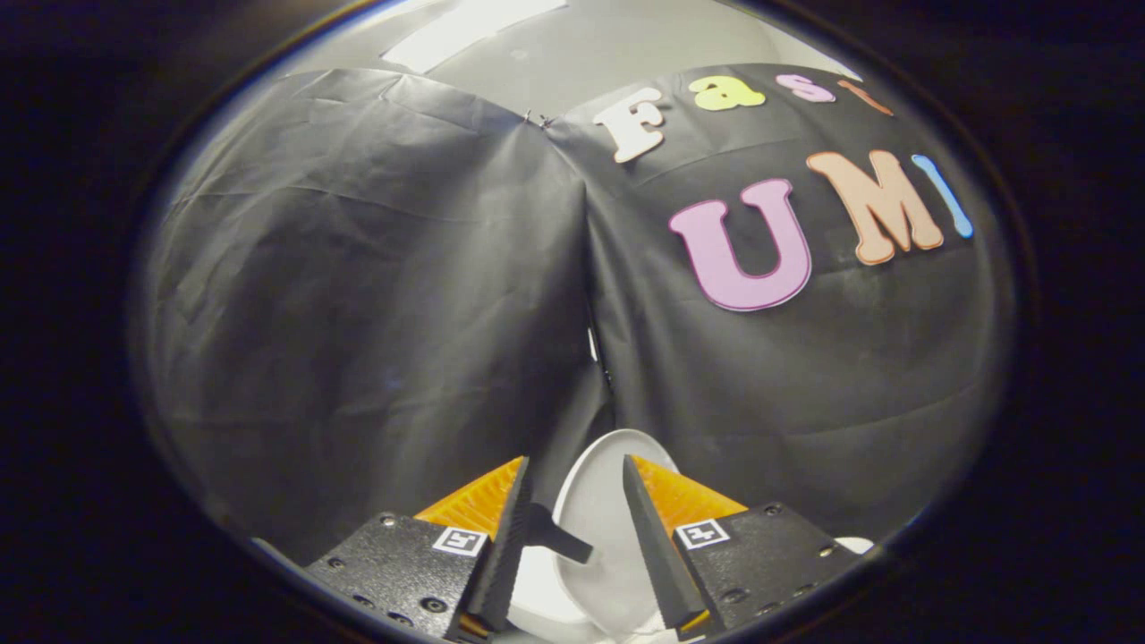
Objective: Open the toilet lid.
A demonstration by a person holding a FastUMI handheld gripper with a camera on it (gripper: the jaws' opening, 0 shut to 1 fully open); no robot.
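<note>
Fingers spread; raised toilet lid between them.

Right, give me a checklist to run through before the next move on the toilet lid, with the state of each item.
1. Toilet lid in view between the fingers: ok.
2. Tool open, with a gap wider than the lid's edge: ok.
3. Lid raised up toward the black cloth wall: ok, it looks tilted up.
4. Both fingers pressing on the lid: not ok, it is not clamped.
5. Lid resting fully open against something behind it: cannot tell.
6. Toilet seat and bowl below the lid: cannot tell, mostly hidden by the tool.
</note>
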